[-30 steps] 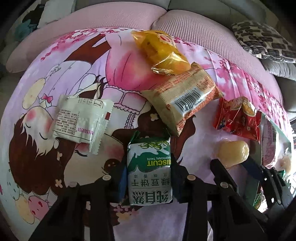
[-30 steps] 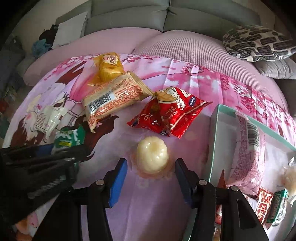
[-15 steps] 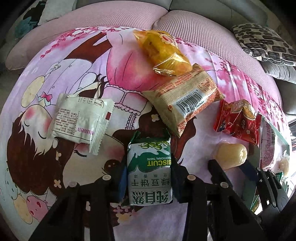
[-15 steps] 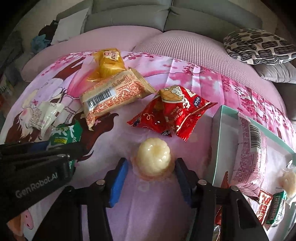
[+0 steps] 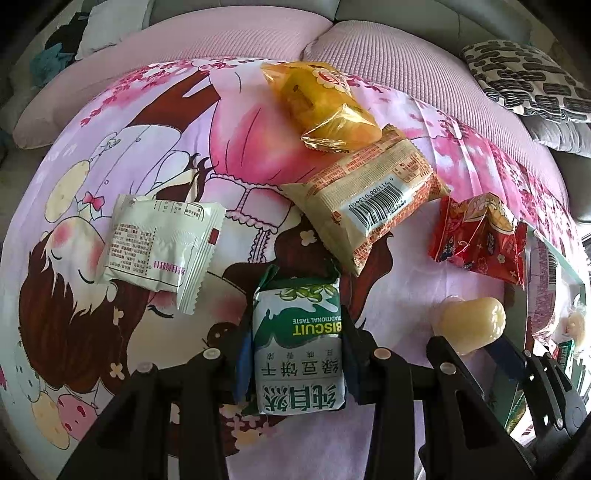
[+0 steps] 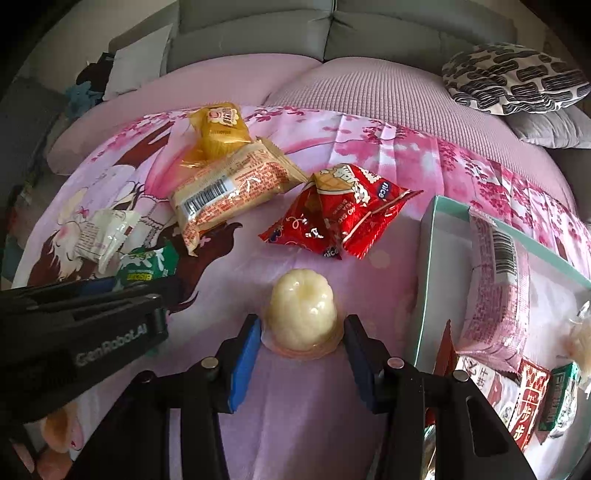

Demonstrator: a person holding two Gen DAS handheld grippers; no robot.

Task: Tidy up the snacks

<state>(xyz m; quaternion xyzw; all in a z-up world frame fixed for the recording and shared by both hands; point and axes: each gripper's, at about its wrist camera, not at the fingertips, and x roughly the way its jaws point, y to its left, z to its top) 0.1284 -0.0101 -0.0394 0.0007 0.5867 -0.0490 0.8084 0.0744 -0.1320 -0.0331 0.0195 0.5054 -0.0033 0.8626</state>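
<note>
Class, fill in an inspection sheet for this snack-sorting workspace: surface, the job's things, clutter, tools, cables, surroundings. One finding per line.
Surface: pink cartoon-print cloth spread over a cushion.
Job's things: green biscuit pack, jelly cup, red packet, tan barcode pack, yellow pack, white sachet all lie loose on the cloth; teal tray at the right already holds a pink pack and small packets.
Clutter: nothing seen.
Tools: left tool shut on the biscuit pack; right tool has just been closing, its pads at the jelly cup's sides.
Cables: nothing seen.
Surroundings: grey sofa, patterned pillow.
</note>
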